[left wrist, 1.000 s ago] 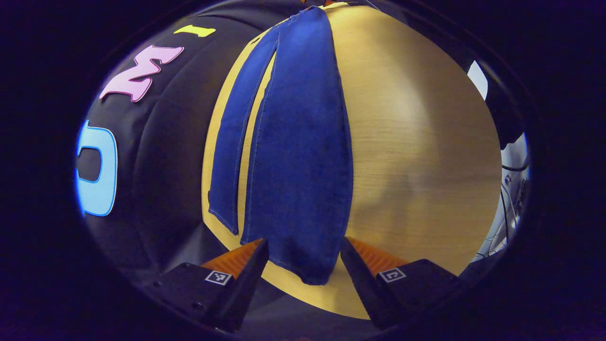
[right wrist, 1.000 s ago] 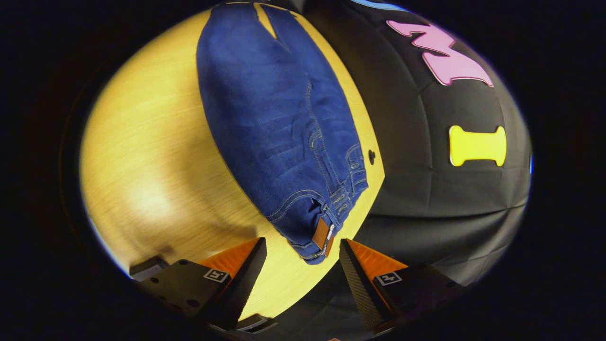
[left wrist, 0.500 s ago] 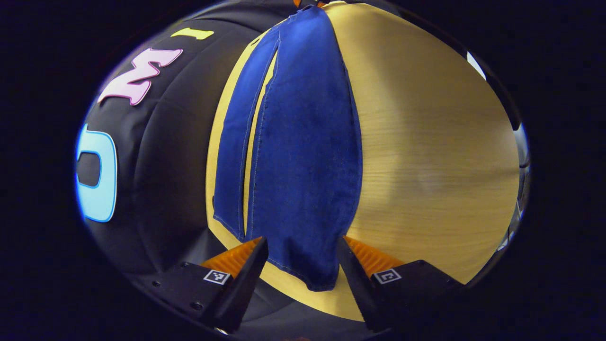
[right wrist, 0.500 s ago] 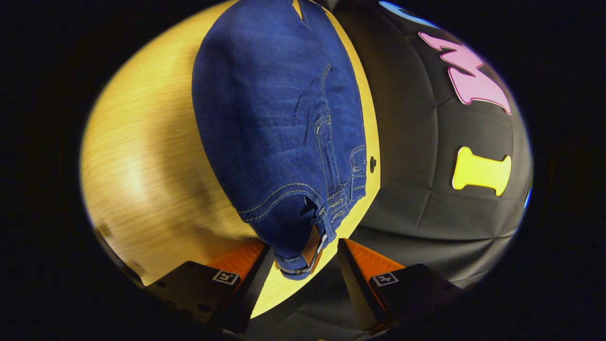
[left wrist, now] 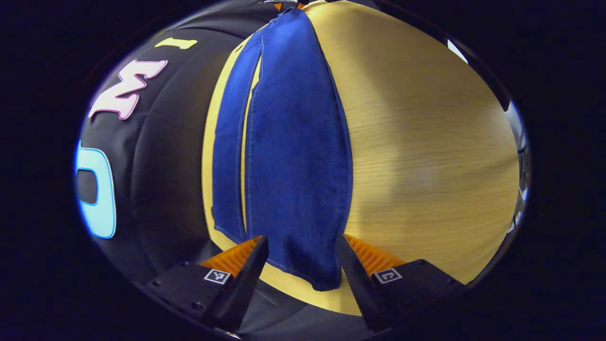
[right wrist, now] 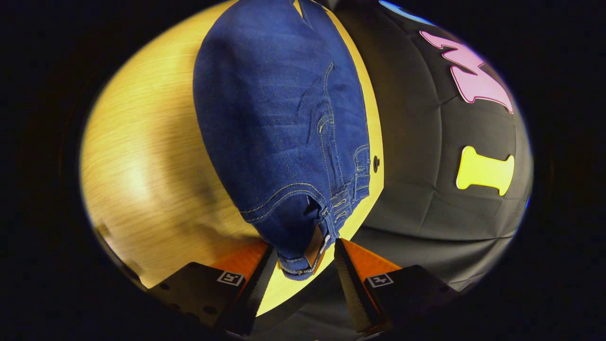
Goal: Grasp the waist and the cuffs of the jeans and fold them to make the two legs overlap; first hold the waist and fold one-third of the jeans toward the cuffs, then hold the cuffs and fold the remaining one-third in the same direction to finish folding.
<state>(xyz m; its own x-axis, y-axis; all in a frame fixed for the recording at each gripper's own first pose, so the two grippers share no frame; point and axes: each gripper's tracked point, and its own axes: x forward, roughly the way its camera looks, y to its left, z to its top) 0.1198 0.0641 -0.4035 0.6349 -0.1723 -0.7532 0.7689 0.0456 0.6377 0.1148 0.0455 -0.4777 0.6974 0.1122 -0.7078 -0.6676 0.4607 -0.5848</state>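
Dark blue jeans (left wrist: 293, 156) lie flat and lengthwise on the wooden table (left wrist: 426, 156), the two legs side by side with a thin gap between them. In the left gripper view the nearer leg's cuff (left wrist: 315, 272) lies between the fingers of my left gripper (left wrist: 300, 246), which is open and low over the table edge. In the right gripper view the jeans' waist (right wrist: 303, 237), with its brown patch (right wrist: 314, 246), reaches in between the fingers of my right gripper (right wrist: 303, 253), also open. Neither gripper presses on the cloth.
The jeans lie along the table's far side, close to the black cloth wall (right wrist: 426, 213). Bare wood (right wrist: 142, 156) stretches wide on the other side of them. A small black dot (right wrist: 376, 163) sits on the table beside the waistband.
The right gripper has come closer to the waist, so the waist corner now lies between its fingers. The left gripper has shifted a little at the cuff; both stay open.
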